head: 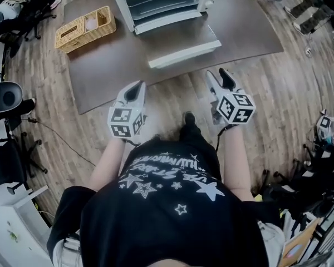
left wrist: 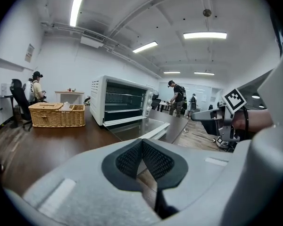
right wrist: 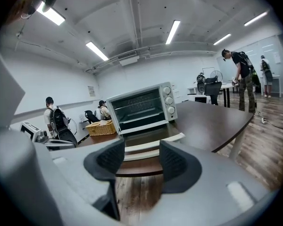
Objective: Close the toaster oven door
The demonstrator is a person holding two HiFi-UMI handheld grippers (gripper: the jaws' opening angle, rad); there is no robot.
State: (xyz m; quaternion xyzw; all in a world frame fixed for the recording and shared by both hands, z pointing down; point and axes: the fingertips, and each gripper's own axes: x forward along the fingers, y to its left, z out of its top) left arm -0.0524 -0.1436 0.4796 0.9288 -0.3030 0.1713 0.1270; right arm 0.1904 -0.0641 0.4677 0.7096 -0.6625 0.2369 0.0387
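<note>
The toaster oven door [head: 181,42] is open, dropped flat toward the person, glass panel up, white handle edge nearest the tabletop's front. It hangs off the white toaster oven [head: 164,1], which sits at the far middle of the tabletop [head: 245,35]. Racks show inside, and knobs run down its right side. In the right gripper view the door [right wrist: 151,144] lies level, straight ahead.

Tabletop is dark brown w/ a rounded front edge. The floor [head: 289,93] is grey-brown wood plank. Room is a big white office/lab w/ strip lights overhead, more desks, and several people standing in the bkgd.

Left of the oven, well apart from it, sits a wicker basket [head: 84,28] w/ a half lid. Something pale lies inside, can't tell what. A black office chair [head: 8,96] stands at far left on the floor, cables trailing near it.

Both tongs are held over the floor, just short of the tabletop's front edge, pointing at the oven. Neither touches the door. Left tongs [head: 136,89] are closed pad to pad and empty, plain in the left gripper view [left wrist: 142,147]. Right tongs [head: 221,78] stand apart, w/ only the door's edge and floor seen thru the gap between them [right wrist: 142,160]. The person wears a black tee w/ white stars. A black shoe [head: 189,121] shows btw the two arms.
</note>
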